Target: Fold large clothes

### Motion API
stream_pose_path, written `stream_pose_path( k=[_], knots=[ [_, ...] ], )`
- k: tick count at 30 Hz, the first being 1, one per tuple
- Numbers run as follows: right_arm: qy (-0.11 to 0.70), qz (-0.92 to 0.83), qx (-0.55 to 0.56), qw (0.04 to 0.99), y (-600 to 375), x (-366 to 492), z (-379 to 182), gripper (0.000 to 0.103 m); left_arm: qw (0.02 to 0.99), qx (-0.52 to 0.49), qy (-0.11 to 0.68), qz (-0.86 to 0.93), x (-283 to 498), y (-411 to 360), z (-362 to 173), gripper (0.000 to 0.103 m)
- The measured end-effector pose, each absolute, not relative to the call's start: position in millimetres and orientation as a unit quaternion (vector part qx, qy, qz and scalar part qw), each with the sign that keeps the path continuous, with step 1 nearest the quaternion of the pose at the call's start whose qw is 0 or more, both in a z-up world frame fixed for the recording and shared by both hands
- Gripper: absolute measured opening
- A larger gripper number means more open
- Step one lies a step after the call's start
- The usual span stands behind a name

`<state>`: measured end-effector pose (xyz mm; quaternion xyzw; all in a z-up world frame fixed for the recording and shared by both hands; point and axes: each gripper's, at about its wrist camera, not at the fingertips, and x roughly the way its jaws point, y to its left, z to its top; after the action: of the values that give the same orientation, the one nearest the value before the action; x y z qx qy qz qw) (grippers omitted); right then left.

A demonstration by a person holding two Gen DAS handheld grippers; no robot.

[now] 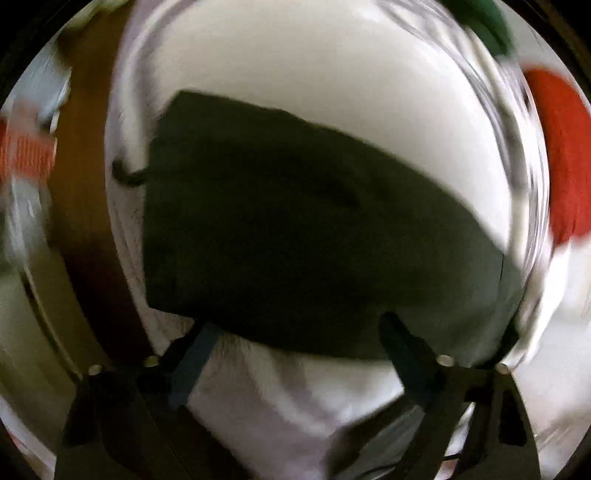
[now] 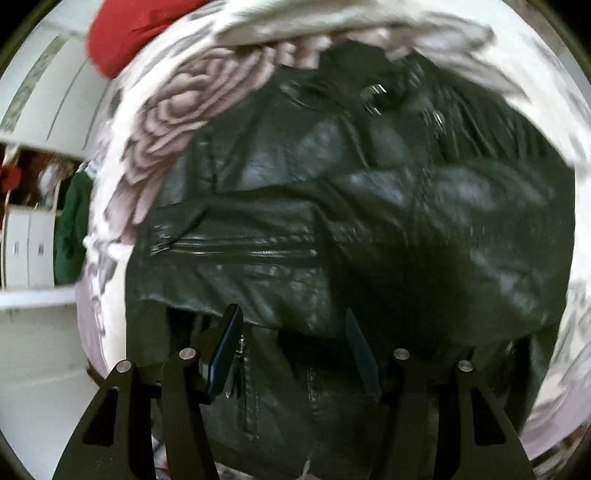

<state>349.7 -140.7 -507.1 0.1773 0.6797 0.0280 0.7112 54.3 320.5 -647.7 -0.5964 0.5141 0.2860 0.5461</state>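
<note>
A black leather jacket [image 2: 332, 206] with silver zips lies spread on a bed cover printed with grey-pink roses [image 2: 166, 122]. My right gripper [image 2: 291, 317] is open just above the jacket's near hem, fingers apart and holding nothing. In the left wrist view a dark folded garment [image 1: 295, 229] lies on a white sheet [image 1: 314, 74]. My left gripper [image 1: 299, 325] is open at that garment's near edge, its fingers [image 1: 195, 354] wide apart and empty. The left view is blurred by motion.
A red cloth shows at the right of the left view [image 1: 561, 155] and at the top left of the right view [image 2: 129, 33]. A green garment [image 2: 72, 225] hangs beside white cupboards [image 2: 26, 251]. A brown wooden bed edge [image 1: 88, 192] runs down the left.
</note>
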Motion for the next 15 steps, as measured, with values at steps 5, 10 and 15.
stream_pose_path(
  k=[5, 10, 15],
  knots=[
    [0.679, 0.024, 0.178, 0.712, -121.3, 343.9, -507.8, 0.06, 0.528, -0.599, 0.479, 0.365, 54.8, 340.1, -638.3, 0.035],
    [0.684, 0.05, 0.135, 0.715, -82.1, 341.3, -498.9, 0.06, 0.618, -0.523, 0.467, 0.356, 86.4, 368.9, -597.1, 0.012],
    [0.666, 0.071, 0.091, 0.737, -51.0, 337.6, -486.3, 0.06, 0.683, -0.491, 0.437, 0.32, 122.2, 400.8, -588.5, 0.011]
  ],
)
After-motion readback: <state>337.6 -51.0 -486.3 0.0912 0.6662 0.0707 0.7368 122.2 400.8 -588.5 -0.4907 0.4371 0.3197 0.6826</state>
